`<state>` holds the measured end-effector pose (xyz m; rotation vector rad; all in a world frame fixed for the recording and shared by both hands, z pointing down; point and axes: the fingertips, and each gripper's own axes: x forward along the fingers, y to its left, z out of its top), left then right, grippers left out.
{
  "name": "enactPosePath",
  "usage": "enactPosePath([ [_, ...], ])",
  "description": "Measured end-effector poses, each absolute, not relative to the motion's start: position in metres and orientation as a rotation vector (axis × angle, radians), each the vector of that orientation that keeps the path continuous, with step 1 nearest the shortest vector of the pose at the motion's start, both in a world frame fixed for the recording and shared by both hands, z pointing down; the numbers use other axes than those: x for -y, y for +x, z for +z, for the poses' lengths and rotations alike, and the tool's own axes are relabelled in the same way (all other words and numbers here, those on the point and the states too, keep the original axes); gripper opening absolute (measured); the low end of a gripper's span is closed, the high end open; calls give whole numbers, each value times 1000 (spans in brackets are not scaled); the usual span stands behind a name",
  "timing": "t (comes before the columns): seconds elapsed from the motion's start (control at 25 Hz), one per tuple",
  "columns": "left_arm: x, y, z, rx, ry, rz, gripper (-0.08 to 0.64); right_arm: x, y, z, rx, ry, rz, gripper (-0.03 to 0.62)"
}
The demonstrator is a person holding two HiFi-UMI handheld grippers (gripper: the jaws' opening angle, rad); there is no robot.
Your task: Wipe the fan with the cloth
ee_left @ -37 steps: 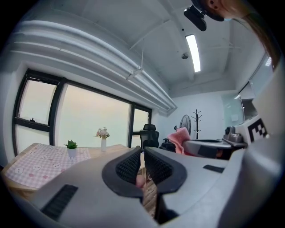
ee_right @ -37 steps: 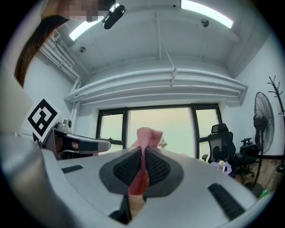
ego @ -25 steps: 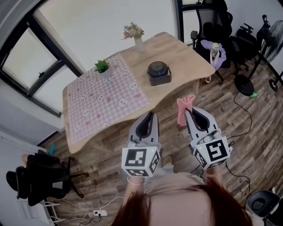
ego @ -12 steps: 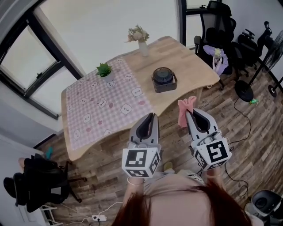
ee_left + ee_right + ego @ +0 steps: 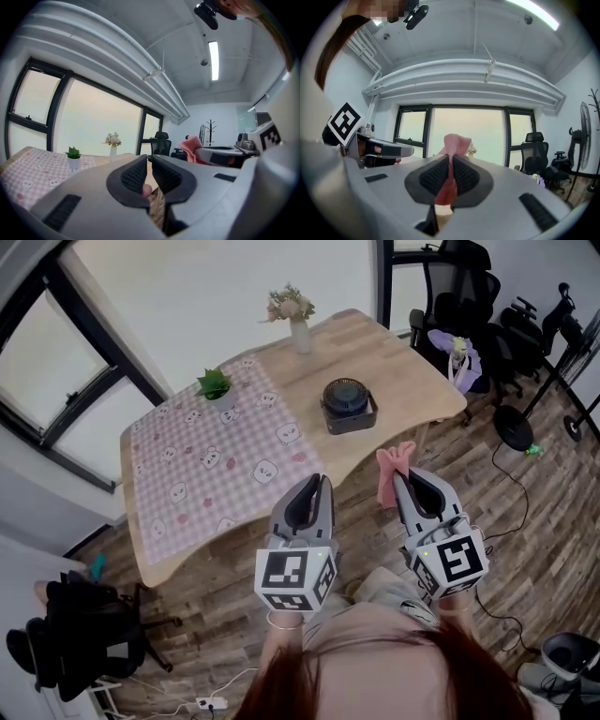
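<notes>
Approach step: right gripper (image 5: pixel 405 482) pinching pink cloth (image 5: pixel 391 468), left gripper (image 5: pixel 317 486) pressed together, empty. Both well short of desk fan (image 5: pixel 347 406) — next, carry pink cloth forward onto it.

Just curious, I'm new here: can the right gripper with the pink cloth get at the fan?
Probably yes, once it moves forward. The right gripper, holding the cloth, is short of the table; nothing stands between it and the fan near the edge.

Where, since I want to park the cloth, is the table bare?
The wooden table is bare right of the black round fan, and the pink checked tablecloth is free nearer than the green potted plant. The far edge by the flower vase is tighter.
</notes>
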<state>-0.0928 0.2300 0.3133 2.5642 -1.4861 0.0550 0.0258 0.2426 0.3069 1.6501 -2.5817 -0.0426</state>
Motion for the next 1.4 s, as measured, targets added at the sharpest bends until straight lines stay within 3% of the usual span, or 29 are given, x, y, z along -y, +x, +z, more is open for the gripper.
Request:
enactPosePath([
  [1.4,-14,-48,352,1489,2415,153,28,-27,74,326,2596,1571,11,23],
])
